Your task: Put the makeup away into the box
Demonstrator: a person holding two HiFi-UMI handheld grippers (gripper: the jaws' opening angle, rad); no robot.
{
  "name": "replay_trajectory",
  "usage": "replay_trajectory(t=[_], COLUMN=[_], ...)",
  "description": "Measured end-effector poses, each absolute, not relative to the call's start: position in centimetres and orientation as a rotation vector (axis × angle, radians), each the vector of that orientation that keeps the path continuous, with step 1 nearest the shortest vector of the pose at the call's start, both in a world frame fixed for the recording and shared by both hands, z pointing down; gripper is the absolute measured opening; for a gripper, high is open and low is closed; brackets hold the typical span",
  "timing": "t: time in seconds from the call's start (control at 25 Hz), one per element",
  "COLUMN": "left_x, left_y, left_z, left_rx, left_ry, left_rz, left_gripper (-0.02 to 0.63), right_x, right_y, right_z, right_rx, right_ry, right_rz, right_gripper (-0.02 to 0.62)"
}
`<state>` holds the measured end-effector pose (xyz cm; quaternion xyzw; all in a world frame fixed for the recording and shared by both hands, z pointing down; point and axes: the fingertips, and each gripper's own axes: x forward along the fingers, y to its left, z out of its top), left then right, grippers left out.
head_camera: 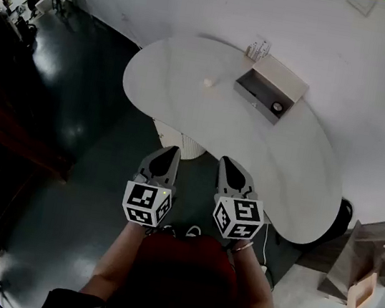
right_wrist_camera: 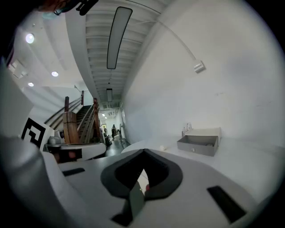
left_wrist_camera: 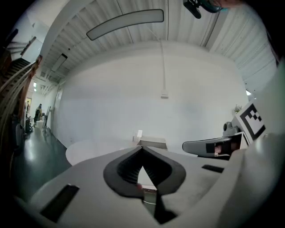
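Note:
An open grey box point(head_camera: 270, 89) stands at the far side of the white table point(head_camera: 186, 105), with a small round makeup item point(head_camera: 277, 106) inside it. Another small pale round item point(head_camera: 207, 82) lies on the table to the box's left. Both grippers hover side by side over the floor, short of the table's near edge. My left gripper point(head_camera: 171, 151) is shut and empty, its tips meeting point(left_wrist_camera: 142, 148) with the box point(left_wrist_camera: 152, 143) far ahead. My right gripper point(head_camera: 226, 161) is shut and empty too point(right_wrist_camera: 143, 152), and its view shows the box point(right_wrist_camera: 198, 143) off to the right.
Two small bottles point(head_camera: 258, 50) stand behind the box by the white wall. The table rests on a white pedestal point(head_camera: 180, 140) over a dark glossy floor. Wooden furniture point(head_camera: 370, 265) sits at the right. A staircase point(right_wrist_camera: 78, 118) and a distant person are down the corridor.

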<state>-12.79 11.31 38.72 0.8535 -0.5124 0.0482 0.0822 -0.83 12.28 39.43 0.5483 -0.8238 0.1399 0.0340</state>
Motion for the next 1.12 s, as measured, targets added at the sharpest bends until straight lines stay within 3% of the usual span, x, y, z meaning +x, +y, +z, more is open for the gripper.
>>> replay_trajectory(t=[1.12], left_x=[-11.4], left_y=[10.2], left_z=[38.5], left_rx=[2.518], left_ry=[-1.599], left_rz=[0.175], left_gripper=[0.021], right_x=[0.4], right_y=[10.9], right_z=[38.0], right_rx=[1.694], right_ry=[-2.601], right_rz=[0.408], right_gripper=[0.012])
